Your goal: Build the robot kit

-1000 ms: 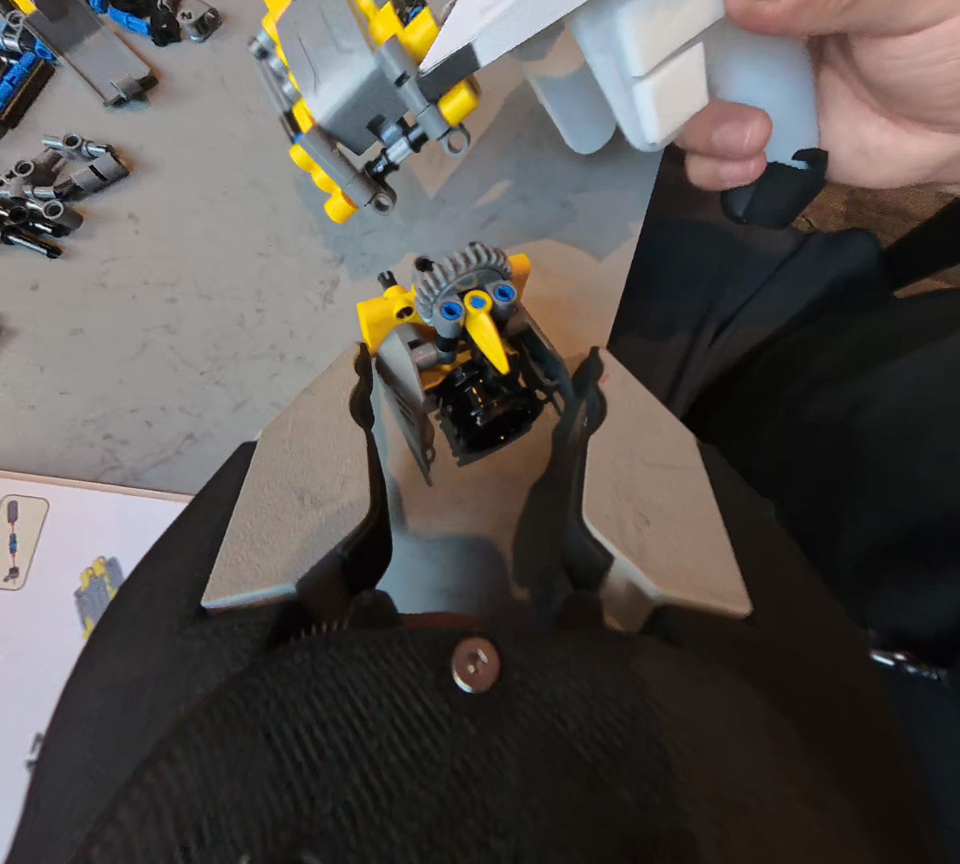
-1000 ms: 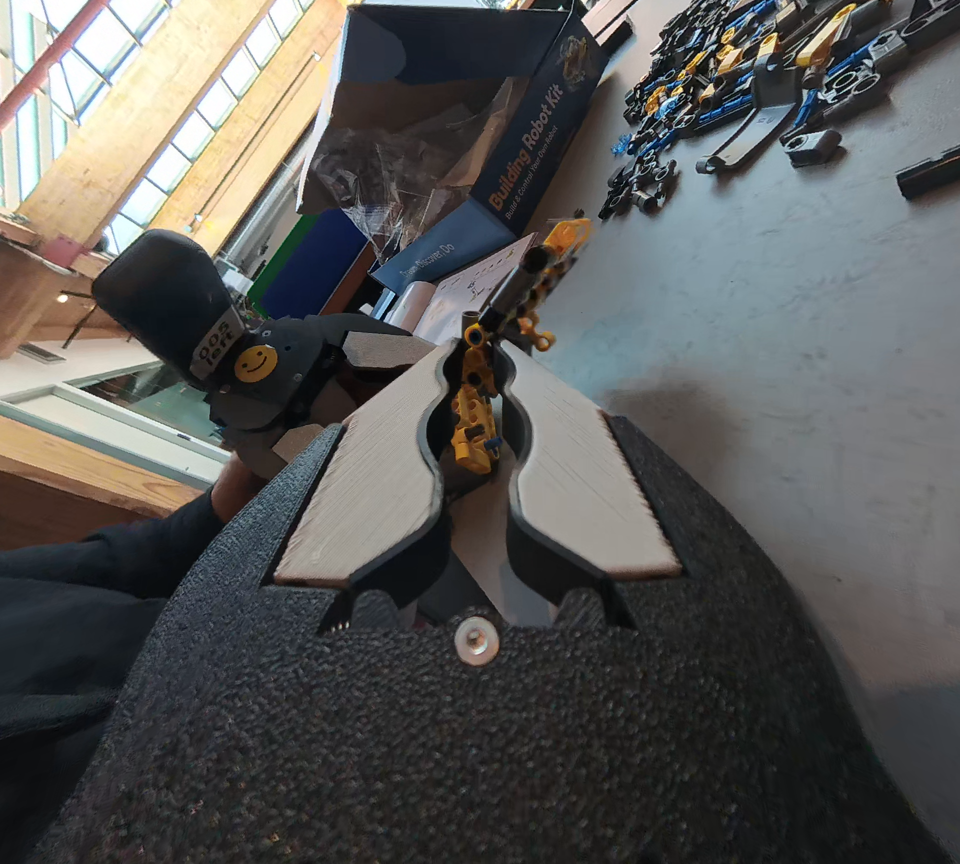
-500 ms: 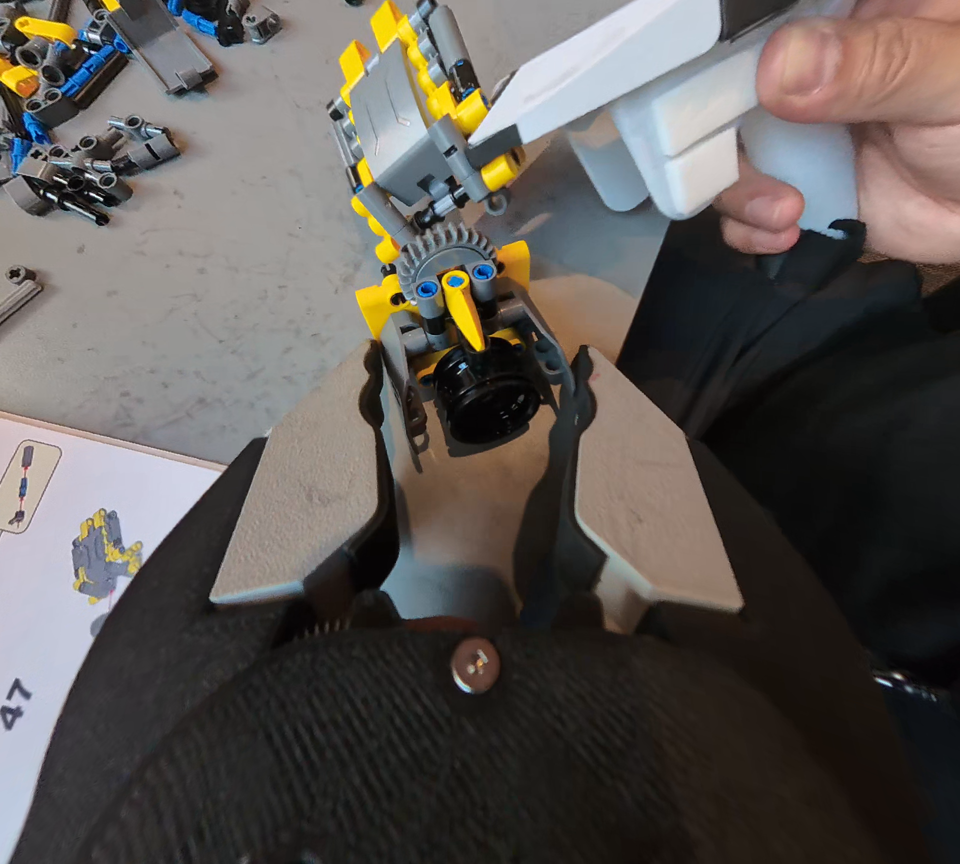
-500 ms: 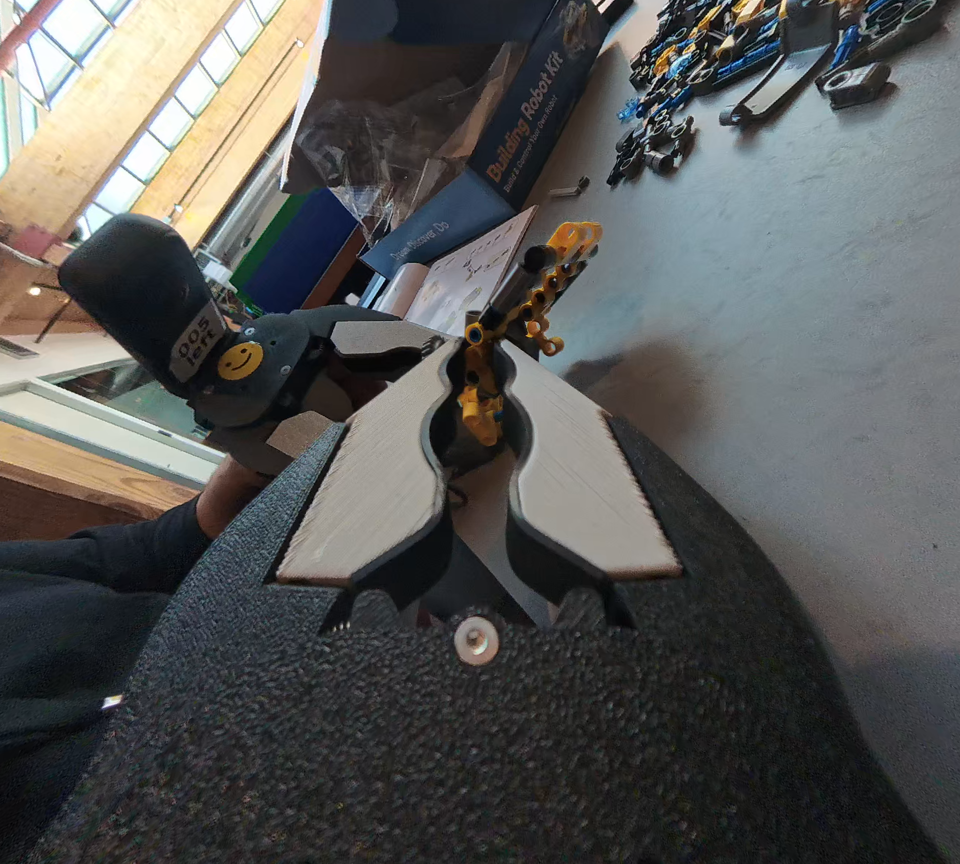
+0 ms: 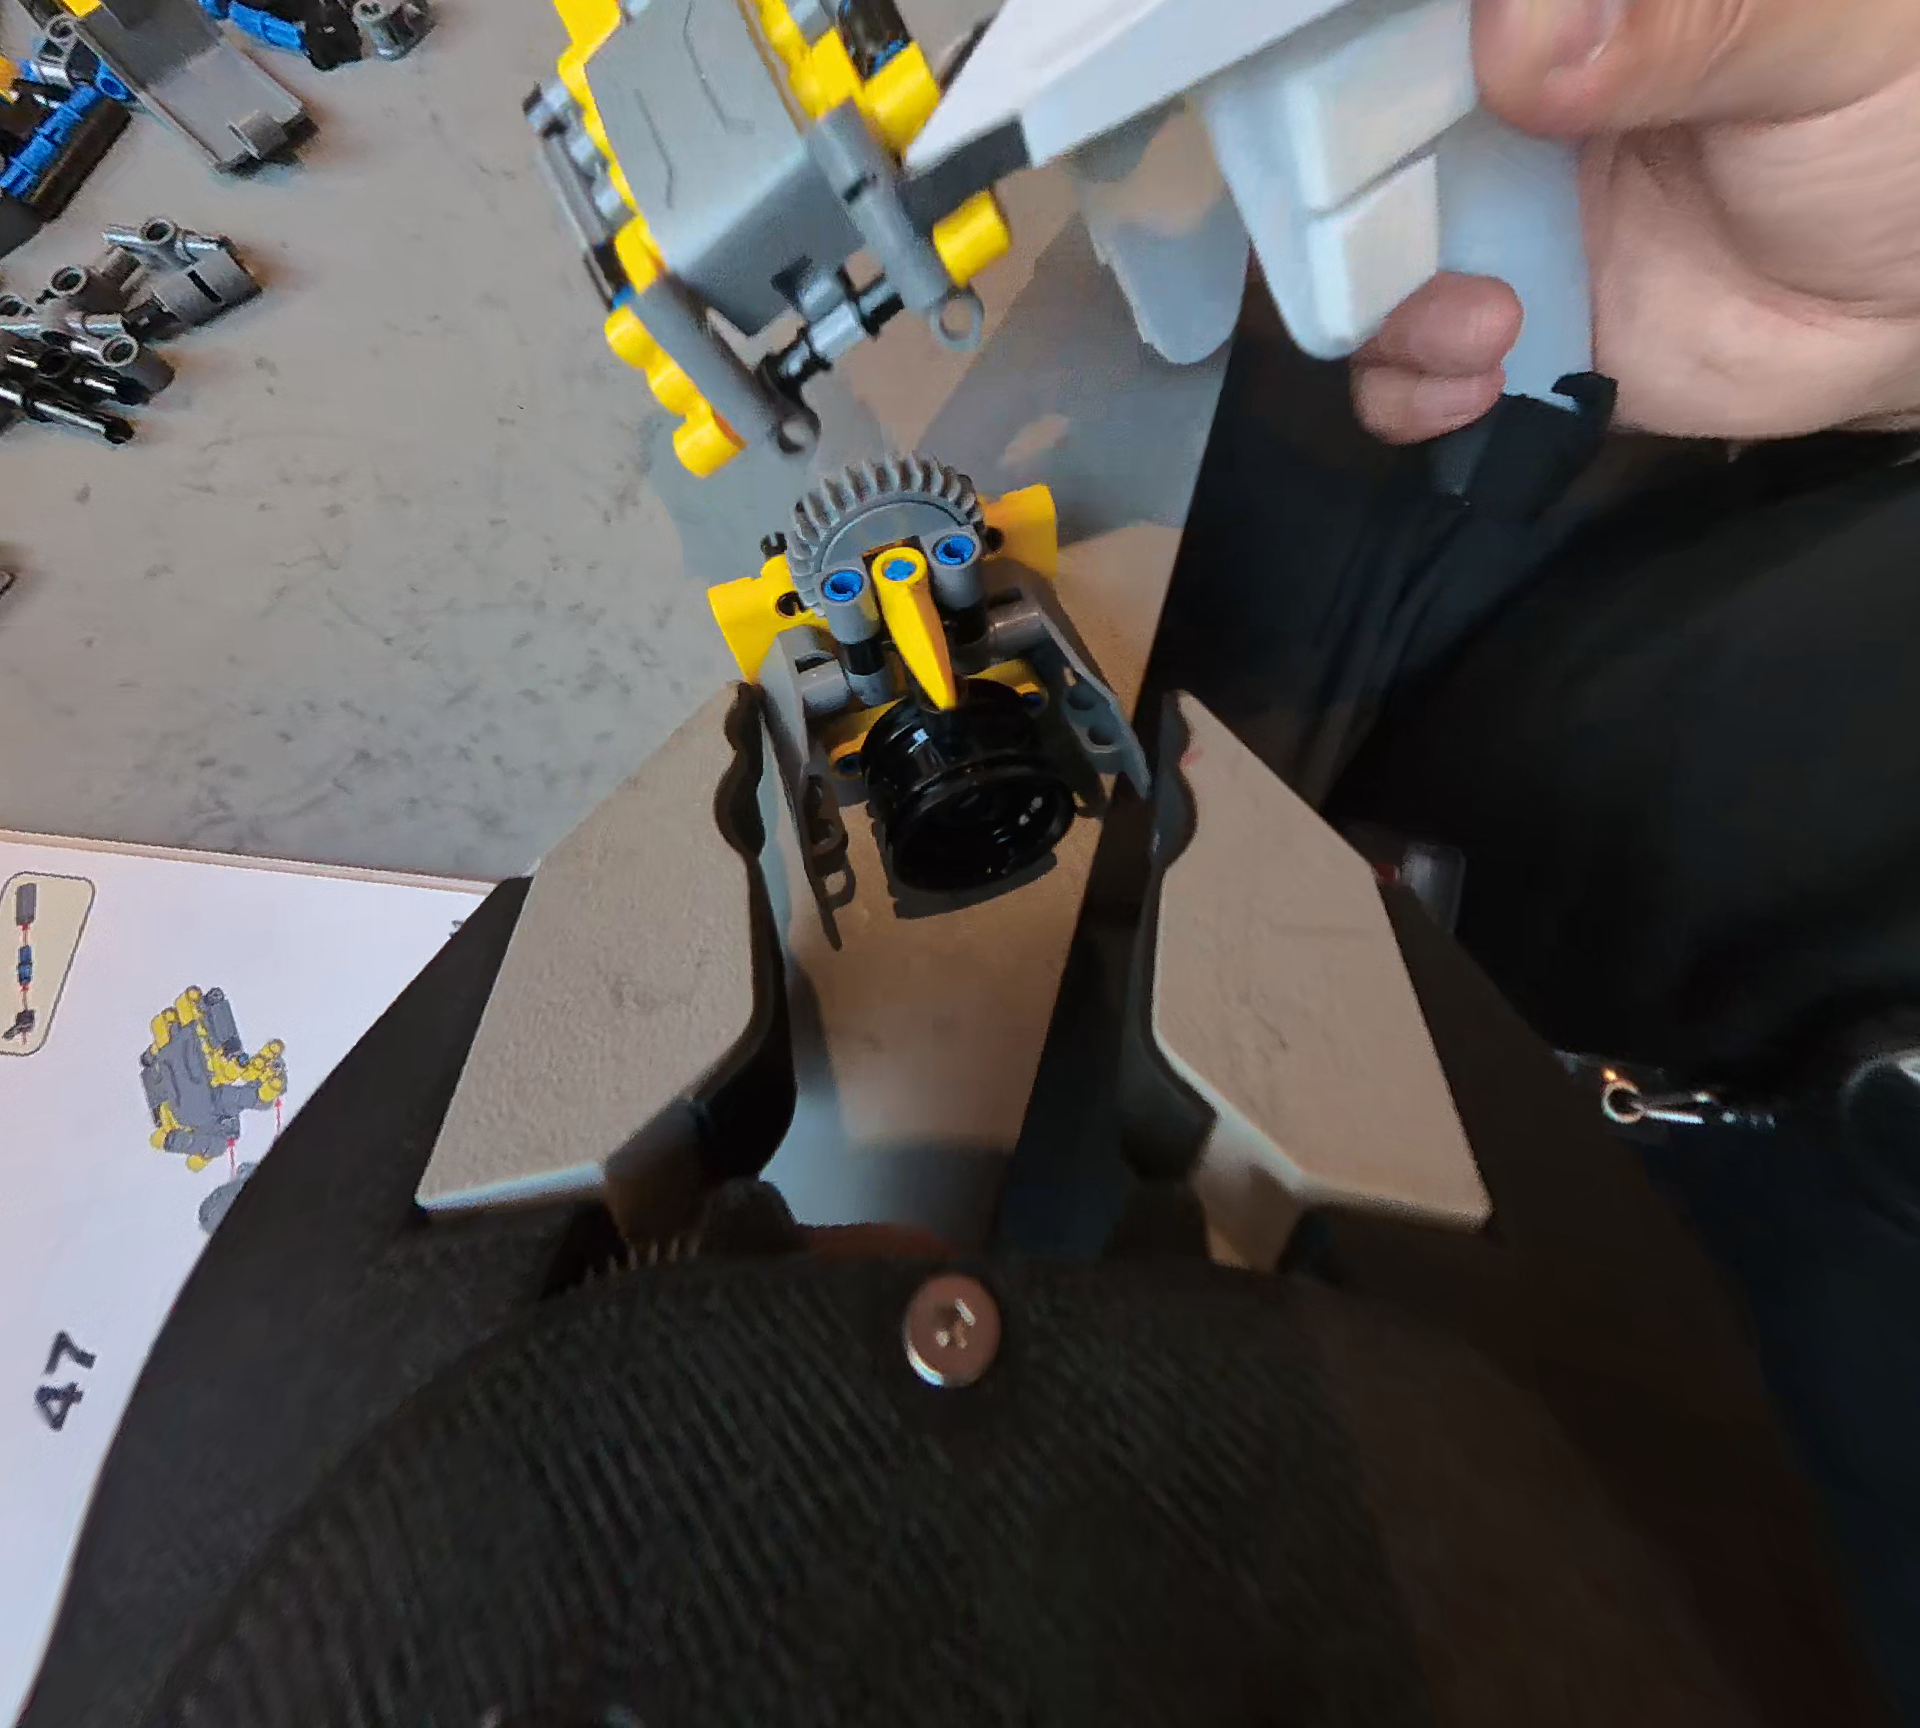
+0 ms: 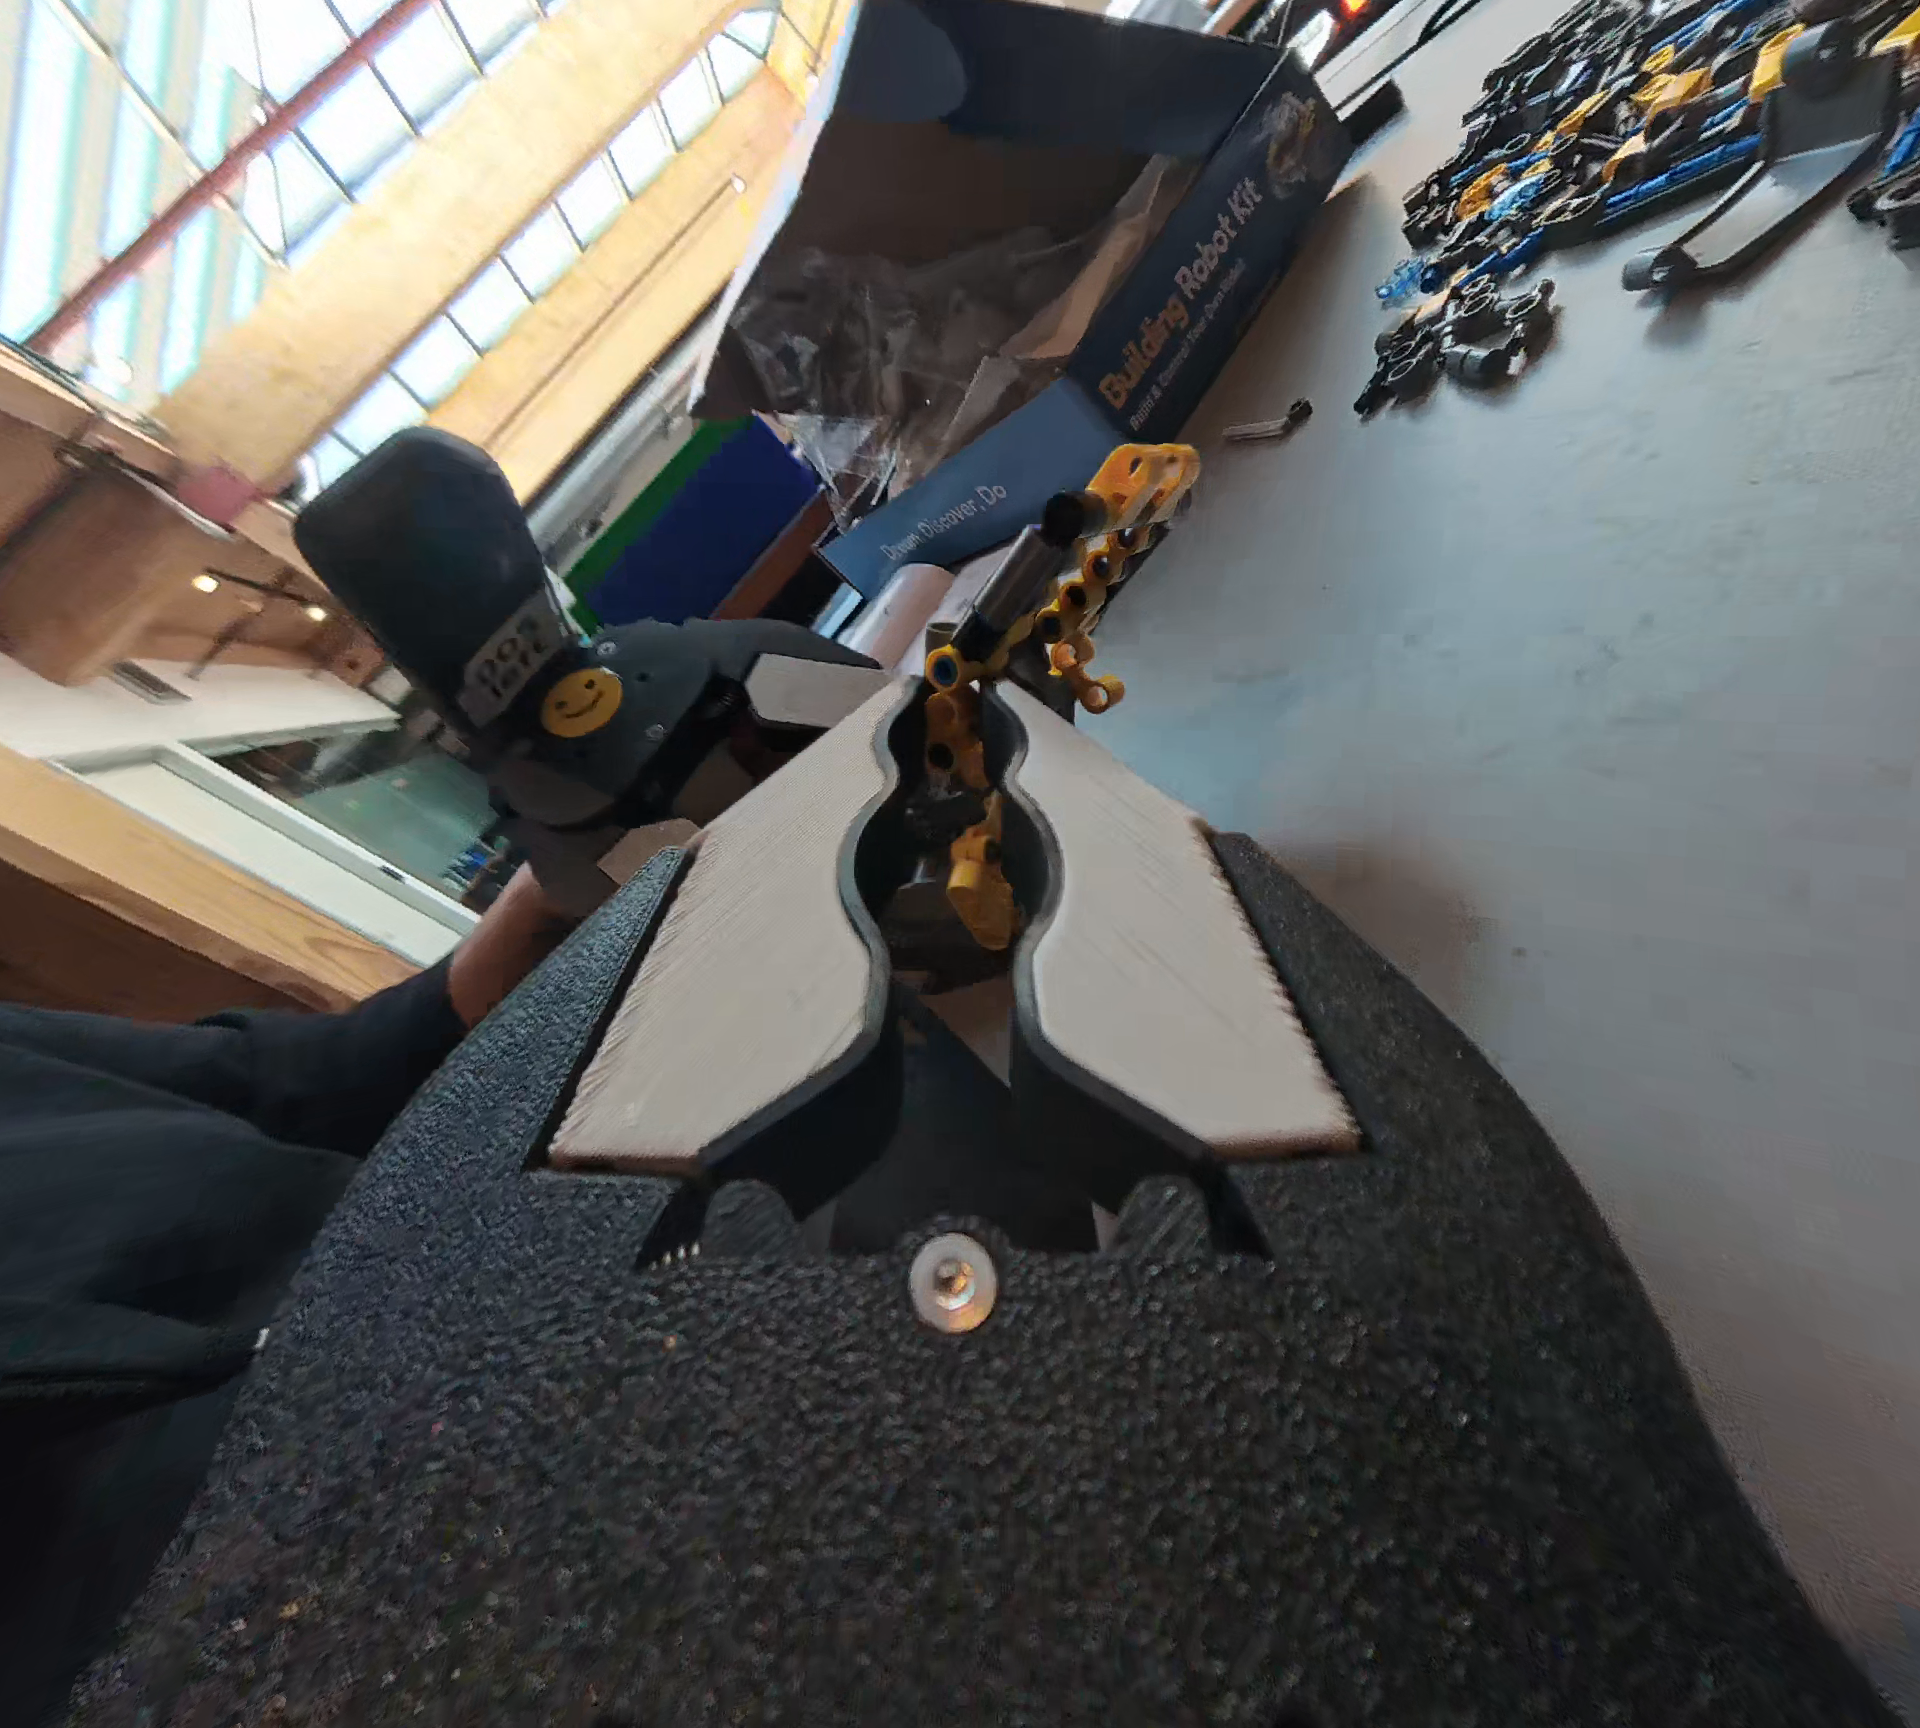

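Observation:
My left gripper (image 5: 956, 728) is shut on a small wheel-and-gear assembly (image 5: 935, 639): a black wheel, a grey toothed gear, blue pins and yellow pieces. It holds the assembly above the grey table (image 5: 364, 639). My right gripper (image 6: 951, 702) is shut on a larger yellow-and-grey block assembly (image 6: 1049, 598). In the left wrist view this larger assembly (image 5: 727, 120) hangs from the white fingers (image 5: 1143, 37) just above and left of the gear, with a small gap between them. A hand (image 5: 1714, 151) grips the right tool. The left gripper's black body (image 6: 582, 722) shows in the right wrist view.
Several loose black, blue, grey and yellow parts (image 5: 156, 68) lie at the table's far left, also in the right wrist view (image 6: 1662, 120). An instruction booklet (image 5: 156, 1055) lies at the near left. An open dark blue box (image 6: 1039, 224) stands behind. Dark clothing (image 5: 1558, 847) fills the right. Tip to tip, the grippers are about 7 centimetres apart.
Half a second ago the larger assembly was pressed against the gear. It has now lifted up and away, leaving a small gap. Both grippers still hold their pieces.

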